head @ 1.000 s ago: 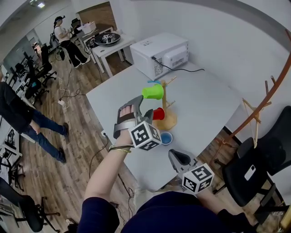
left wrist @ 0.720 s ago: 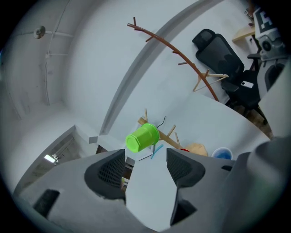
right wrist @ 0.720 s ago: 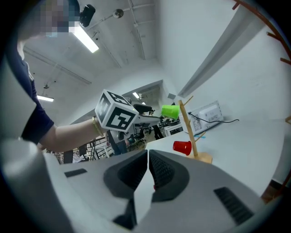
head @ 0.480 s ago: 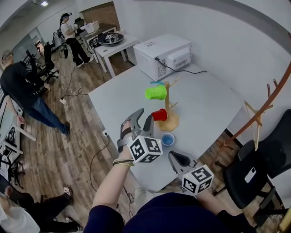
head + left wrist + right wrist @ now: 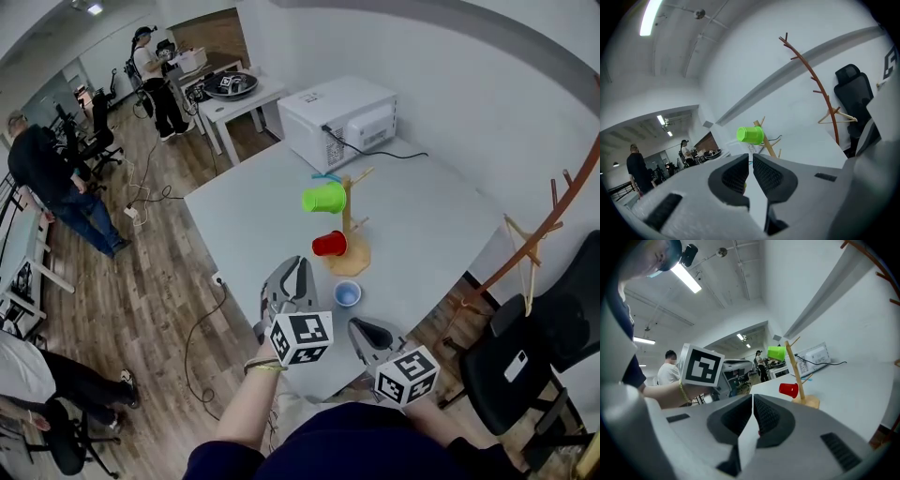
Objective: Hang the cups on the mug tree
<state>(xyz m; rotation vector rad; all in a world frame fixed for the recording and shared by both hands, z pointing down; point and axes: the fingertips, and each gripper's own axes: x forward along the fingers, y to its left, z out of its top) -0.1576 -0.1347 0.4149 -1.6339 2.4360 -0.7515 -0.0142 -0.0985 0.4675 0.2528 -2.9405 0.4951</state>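
The white tabletop (image 5: 422, 216) spreads out ahead of both grippers, with a white microwave (image 5: 342, 117) at its far edge, well beyond them. The wooden mug tree (image 5: 349, 225) stands on the tabletop ahead of the left gripper (image 5: 296, 270) and a little to its right, apart from it.

The left gripper is held by the near edge of the tabletop. Its jaws have just been closing and now stand all but together, with only a thin slit between the pads and nothing in it. The right gripper (image 5: 364, 328) sits just beside it on the right, nearer the person, jaws pressed together and empty too.

A green cup (image 5: 324, 198) hangs on its side from an upper peg of the tree, well ahead of the left gripper. A red cup (image 5: 329, 245) hangs from a lower peg, closer in, near the left gripper's tips. A small blue cup (image 5: 347, 294) stands mouth up on the tabletop, just right of the left gripper and just ahead of the right one, touching neither.
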